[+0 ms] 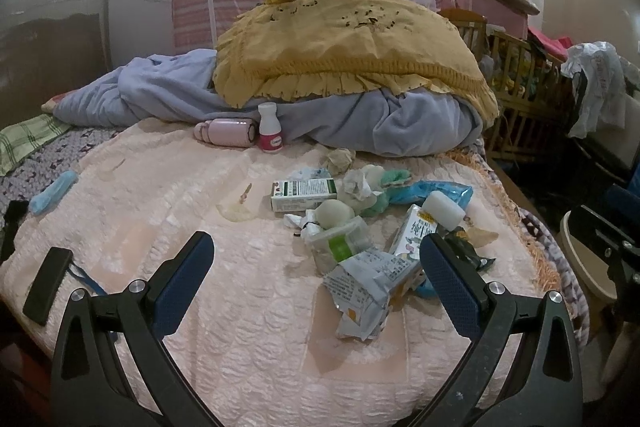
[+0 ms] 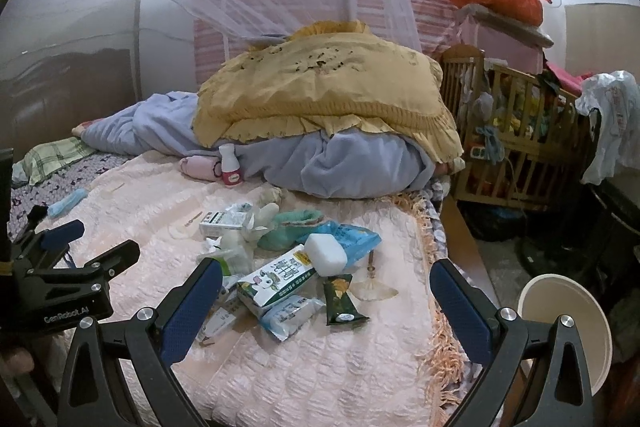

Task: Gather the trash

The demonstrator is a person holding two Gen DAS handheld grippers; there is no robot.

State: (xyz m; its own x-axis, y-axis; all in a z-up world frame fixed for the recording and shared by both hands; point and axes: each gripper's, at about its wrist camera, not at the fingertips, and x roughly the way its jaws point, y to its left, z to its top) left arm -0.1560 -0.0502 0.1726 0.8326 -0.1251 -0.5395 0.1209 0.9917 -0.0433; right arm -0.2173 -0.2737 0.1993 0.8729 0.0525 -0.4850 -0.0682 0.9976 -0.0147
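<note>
Both claws agape, left claw [image 1: 316, 263], right claw [image 2: 326, 291], trash pile [image 2: 280, 267] near bed edge [image 2: 430, 227], perhaps overhanging

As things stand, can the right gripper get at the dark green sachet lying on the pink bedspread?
Probably yes. The right gripper is open, and the dark green sachet lies flat just ahead between its fingers, with nothing on top of it; only the milk carton sits close beside it.

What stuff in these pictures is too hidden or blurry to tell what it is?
- Yellow cover, both views: hides whatever it drapes.
- Trash pile, left wrist view: lower pieces buried under wrappers.
- Milk carton, right wrist view: print too small to read.
- White bin, right wrist view: partly behind the right gripper; bottom unseen.
</note>
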